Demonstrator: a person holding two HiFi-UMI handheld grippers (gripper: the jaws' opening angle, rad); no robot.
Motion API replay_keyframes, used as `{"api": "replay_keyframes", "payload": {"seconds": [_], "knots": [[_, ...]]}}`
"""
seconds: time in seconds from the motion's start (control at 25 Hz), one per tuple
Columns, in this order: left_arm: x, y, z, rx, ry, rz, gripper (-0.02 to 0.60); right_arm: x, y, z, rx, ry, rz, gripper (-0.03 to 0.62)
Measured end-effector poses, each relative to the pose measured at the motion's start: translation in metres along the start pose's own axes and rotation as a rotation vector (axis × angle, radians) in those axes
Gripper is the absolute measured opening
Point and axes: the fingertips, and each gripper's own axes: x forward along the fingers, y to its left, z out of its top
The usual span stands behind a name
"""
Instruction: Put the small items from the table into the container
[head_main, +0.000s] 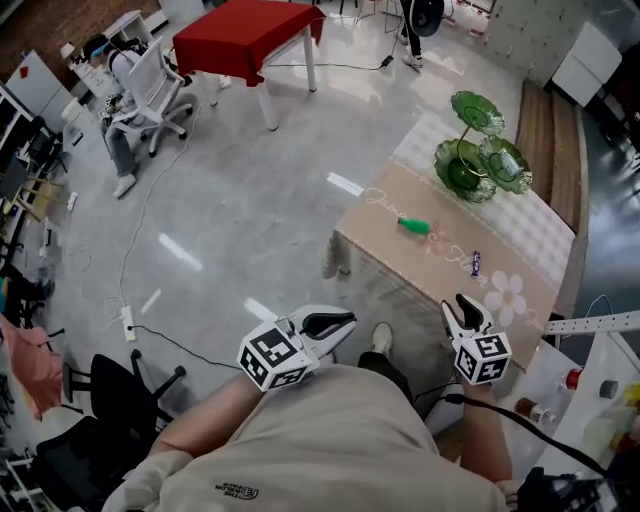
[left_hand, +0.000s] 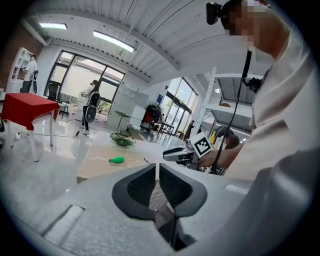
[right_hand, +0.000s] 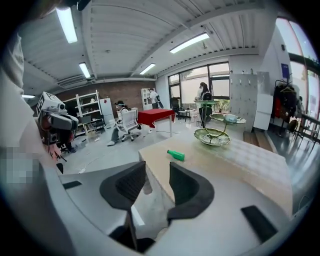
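A small green bottle-like item (head_main: 413, 225) (left_hand: 117, 160) (right_hand: 176, 155) lies on the table's beige runner (head_main: 400, 200). A small purple item (head_main: 476, 262) lies nearer to me. The green tiered glass dish (head_main: 478, 150) (right_hand: 212, 136) stands at the table's far end. My left gripper (head_main: 345, 322) (left_hand: 157, 167) hangs over the floor, left of the table's near corner, its jaws almost touching with nothing between them. My right gripper (head_main: 462, 303) (right_hand: 157, 167) is at the table's near edge, open and empty, pointing along the table toward the green item.
A red-clothed table (head_main: 245, 30) and a white office chair (head_main: 150, 85) stand far off on the glossy floor. A black chair (head_main: 110, 400) is at my left. Cables and a power strip (head_main: 127, 322) lie on the floor. Bottles (head_main: 570, 380) sit at the lower right.
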Motion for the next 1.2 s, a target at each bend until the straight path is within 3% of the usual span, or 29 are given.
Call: {"api": "replay_keyframes", "payload": {"seconds": [0.24,0.44,0.92,1.2], "knots": [[-0.011,-0.006,-0.017,0.01,0.029,-0.044,0.028,-0.01,0.036,-0.036,0.023,0.045,-0.01,0.156],[-0.014,-0.008,-0.022,0.033,0.038,-0.057,0.028,-0.014,0.026,-0.053,0.04,0.062,-0.064,0.155],[0.006,0.002,-0.002,-0.017,0.004,0.009,0.028,0.023,-0.111,-0.087,0.092,0.121,-0.256,0.155],[0.035,0.009,0.019,-0.038,0.006,0.085,0.028,0.077,-0.189,-0.099,0.139,0.165,-0.306,0.155]]}}
